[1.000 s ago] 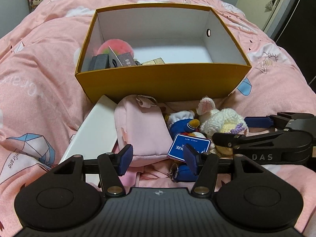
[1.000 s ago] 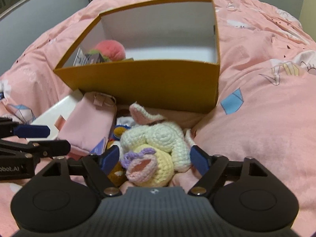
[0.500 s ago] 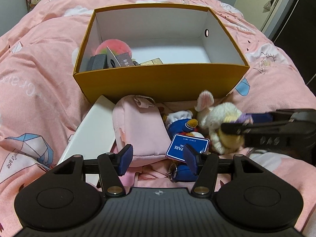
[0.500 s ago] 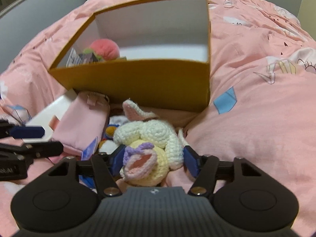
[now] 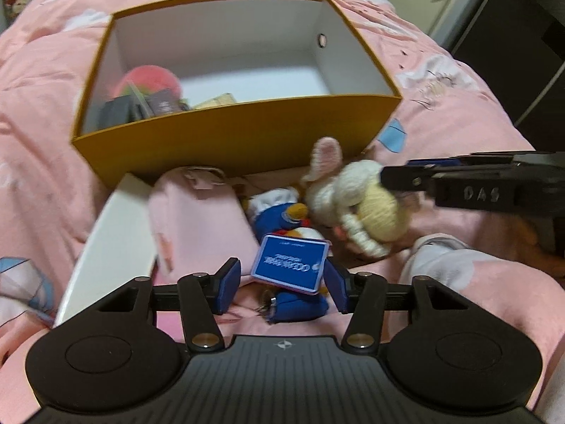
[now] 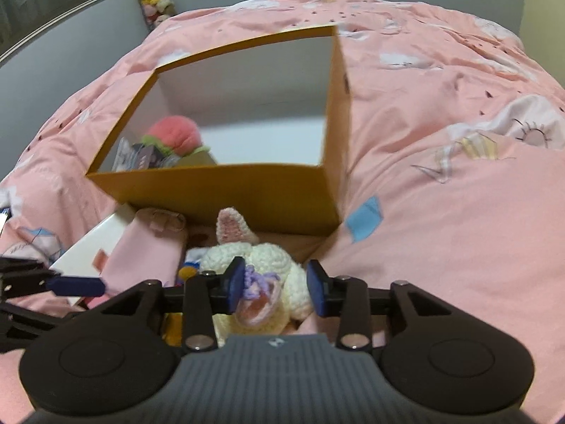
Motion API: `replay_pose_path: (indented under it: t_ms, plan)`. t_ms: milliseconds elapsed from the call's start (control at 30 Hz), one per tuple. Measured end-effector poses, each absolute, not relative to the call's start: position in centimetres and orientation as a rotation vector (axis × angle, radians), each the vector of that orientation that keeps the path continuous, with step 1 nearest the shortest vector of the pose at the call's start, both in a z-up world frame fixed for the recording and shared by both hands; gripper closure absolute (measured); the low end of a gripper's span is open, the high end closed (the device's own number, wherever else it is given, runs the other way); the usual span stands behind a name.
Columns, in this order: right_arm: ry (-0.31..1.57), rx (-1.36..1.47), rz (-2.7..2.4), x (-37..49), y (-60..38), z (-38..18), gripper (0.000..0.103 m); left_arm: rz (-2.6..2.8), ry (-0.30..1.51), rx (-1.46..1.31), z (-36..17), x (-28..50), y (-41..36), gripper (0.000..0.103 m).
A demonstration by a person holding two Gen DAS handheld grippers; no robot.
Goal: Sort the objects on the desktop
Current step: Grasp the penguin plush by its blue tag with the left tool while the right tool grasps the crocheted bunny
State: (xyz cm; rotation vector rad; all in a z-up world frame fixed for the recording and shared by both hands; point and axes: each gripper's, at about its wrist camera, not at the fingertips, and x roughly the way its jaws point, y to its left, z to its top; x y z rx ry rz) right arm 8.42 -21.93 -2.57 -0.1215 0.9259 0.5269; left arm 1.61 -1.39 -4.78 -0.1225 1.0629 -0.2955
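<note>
A yellow box with a white inside stands on the pink bed, also in the right wrist view. It holds a pink plush ball and small items. My right gripper is shut on a crocheted white and yellow bunny and holds it lifted in front of the box; the bunny shows in the left wrist view. My left gripper is open, around a blue duck plush with a blue tag.
A pink pouch lies on a white flat board left of the duck plush. The pink quilt spreads all round. A dark door is at the far right.
My right gripper closed on the bunny and lifted it up toward the box. My left gripper moved forward, nearer the blue duck plush and its tag.
</note>
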Motion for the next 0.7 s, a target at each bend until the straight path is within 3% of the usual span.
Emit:
replay_pose_path:
  t_ms: [100, 267, 700]
  plan:
    - [0.912, -0.147, 0.556, 8.0, -21.4, -2.4, 0.058, -0.309, 1.066, -0.136, -5.3, 2.5, -1.7, 0.046]
    - [0.964, -0.158, 0.58, 8.3, -21.6, -2.8, 0.042, -0.357, 1.106, -0.146, -6.5, 4.1, -2.6, 0.046]
    - [1.049, -0.19, 0.58, 9.2, -20.0, -5.1, 0.032, -0.37, 1.185, -0.113, -9.5, 5.9, -3.8, 0.042]
